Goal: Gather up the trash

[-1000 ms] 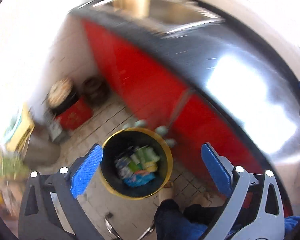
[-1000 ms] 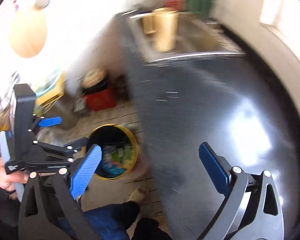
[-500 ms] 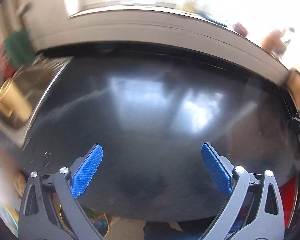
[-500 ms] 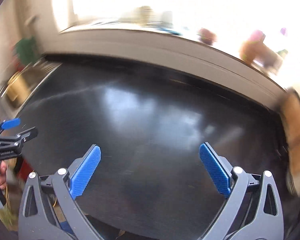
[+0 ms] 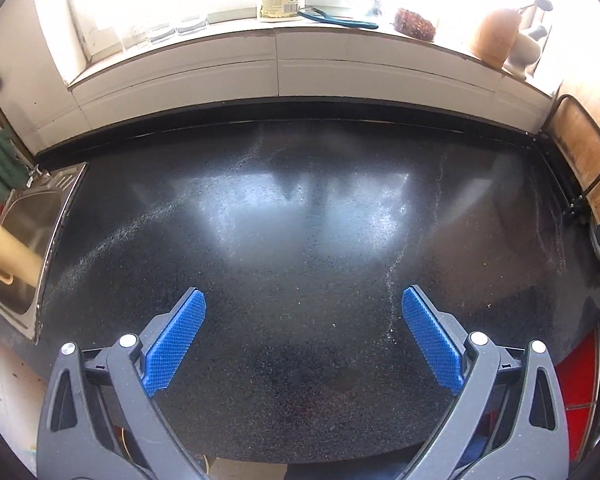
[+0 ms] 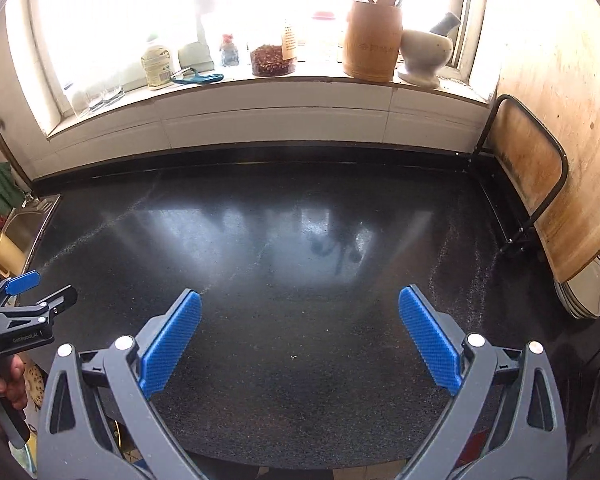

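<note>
Both views face a black speckled counter [image 5: 300, 220] [image 6: 300, 240] under a bright window. No trash shows on it. My left gripper [image 5: 303, 344] is open and empty above the counter's near edge. My right gripper [image 6: 299, 342] is open and empty, also above the near edge. The left gripper also shows at the left edge of the right wrist view [image 6: 24, 308], held in a hand. The trash bin is out of view.
A steel sink [image 5: 24, 236] with a tan jug [image 5: 8, 252] lies at the left. The windowsill holds a jar [image 6: 158, 64], a wooden utensil pot [image 6: 374, 46] and a mortar [image 6: 426, 54]. A wooden board [image 6: 540, 160] leans at the right, with stacked plates [image 6: 584, 292] beside it.
Both grippers have swung up from the floor bin with trash to face the counter and window. Both stayed open and empty.
</note>
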